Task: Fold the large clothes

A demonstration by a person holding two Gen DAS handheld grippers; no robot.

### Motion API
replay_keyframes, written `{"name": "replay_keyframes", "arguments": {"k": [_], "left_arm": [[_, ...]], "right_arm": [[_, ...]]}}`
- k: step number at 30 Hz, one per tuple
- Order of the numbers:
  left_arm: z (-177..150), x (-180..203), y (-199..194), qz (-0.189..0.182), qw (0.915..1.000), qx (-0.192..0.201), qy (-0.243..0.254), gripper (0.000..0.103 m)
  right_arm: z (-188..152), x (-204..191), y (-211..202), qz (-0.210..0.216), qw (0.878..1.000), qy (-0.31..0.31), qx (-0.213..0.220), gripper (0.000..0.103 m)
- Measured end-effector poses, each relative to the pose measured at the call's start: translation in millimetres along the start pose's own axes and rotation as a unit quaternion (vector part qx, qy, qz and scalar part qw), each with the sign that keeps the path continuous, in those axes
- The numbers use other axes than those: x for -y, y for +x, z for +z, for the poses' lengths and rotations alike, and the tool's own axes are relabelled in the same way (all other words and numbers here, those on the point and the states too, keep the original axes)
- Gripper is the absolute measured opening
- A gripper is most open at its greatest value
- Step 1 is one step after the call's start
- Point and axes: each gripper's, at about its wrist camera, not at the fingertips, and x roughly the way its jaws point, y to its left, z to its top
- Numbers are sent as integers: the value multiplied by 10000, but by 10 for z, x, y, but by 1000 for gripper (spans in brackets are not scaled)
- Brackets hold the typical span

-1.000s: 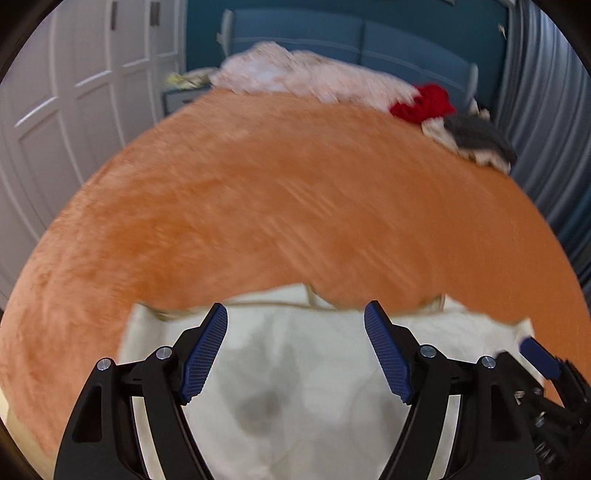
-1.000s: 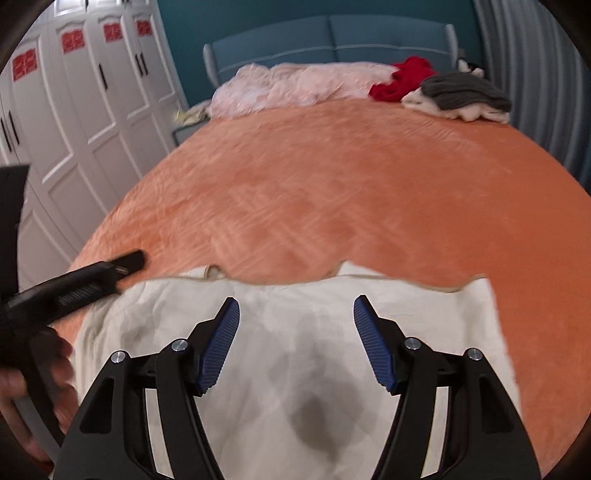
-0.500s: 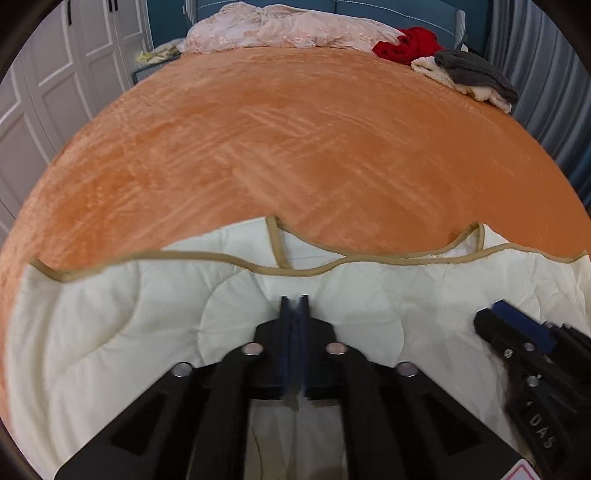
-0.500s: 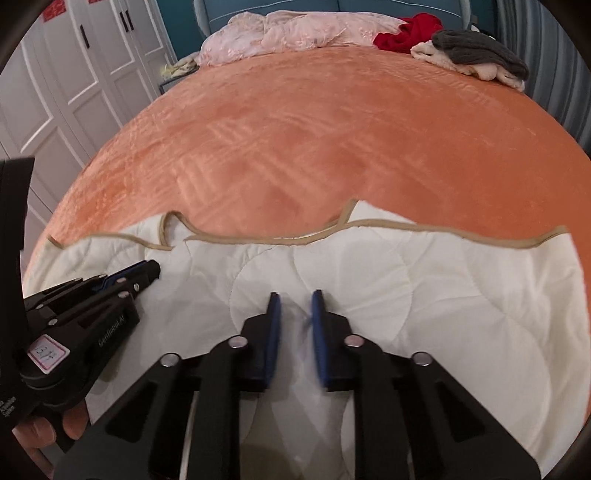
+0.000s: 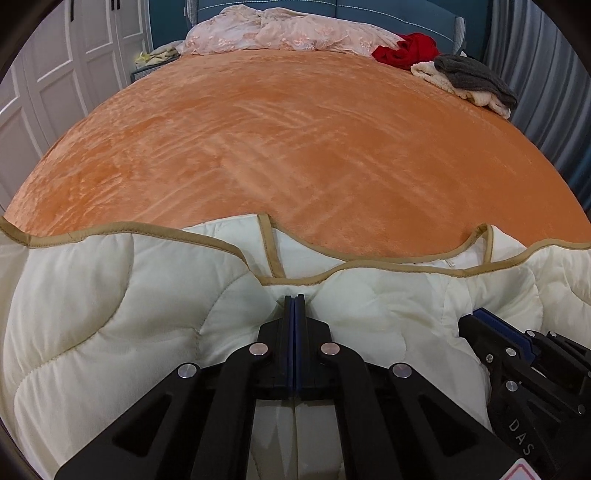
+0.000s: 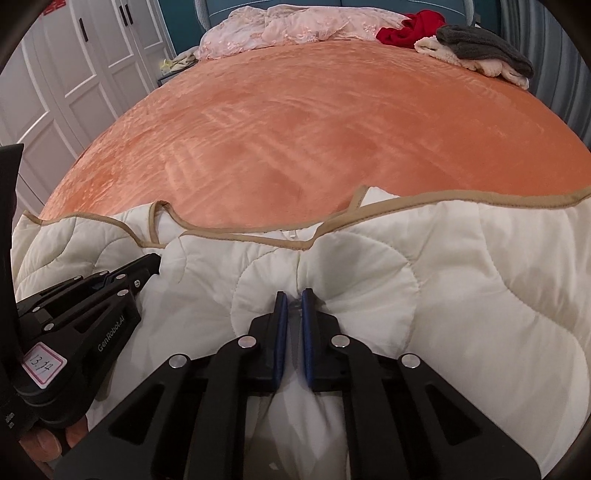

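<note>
1. A cream quilted garment (image 5: 110, 332) with tan binding is being held at the near end of a bed covered by an orange blanket (image 5: 295, 147); its bound edge is lying across the blanket.
2. The left gripper (image 5: 294, 301) is being kept pressed together, with its blue pads meeting on a pinch of the cream fabric just below the bound edge.
3. The right gripper (image 6: 291, 295) is being kept nearly closed on a gathered fold of the same garment (image 6: 461, 295), with a narrow gap between the pads filled by fabric.
4. In the right wrist view, the left gripper (image 6: 153, 263) is being seen at the left, resting on the garment; whether fabric is being pinched there cannot be told from that angle.
5. In the left wrist view, the right gripper (image 5: 471, 320) is being seen at the lower right, its tip lying against the quilted cloth.
6. At the far end of the bed, a pink lacy cover (image 5: 288, 33), a red garment (image 5: 406, 50) and a grey knit piece (image 5: 472, 77) on a cream item are lying in a row near a blue headboard (image 5: 369, 9).
7. White wardrobe doors (image 6: 74, 74) are standing to the left of the bed, and grey curtains (image 5: 546, 92) are hanging to the right.
</note>
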Motion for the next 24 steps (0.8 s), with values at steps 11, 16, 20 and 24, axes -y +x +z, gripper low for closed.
{"name": "replay_keyframes", "arguments": {"k": [11, 16, 20, 24], "left_arm": [[55, -27, -10, -59, 9999, -30, -88, 0], [152, -316, -262, -476, 9958, -15, -780, 3], [188, -406, -517, -536, 9950, 138, -832, 3], [158, -321, -802, -495, 9967, 379, -523, 3]], "right_arm": [[77, 81, 5, 230, 9995, 234, -37, 5], [170, 146, -261, 239, 9984, 485, 136, 11], [145, 58, -486, 381, 9980, 459, 222, 12], [74, -133, -649, 547, 9977, 282, 286, 12]]}}
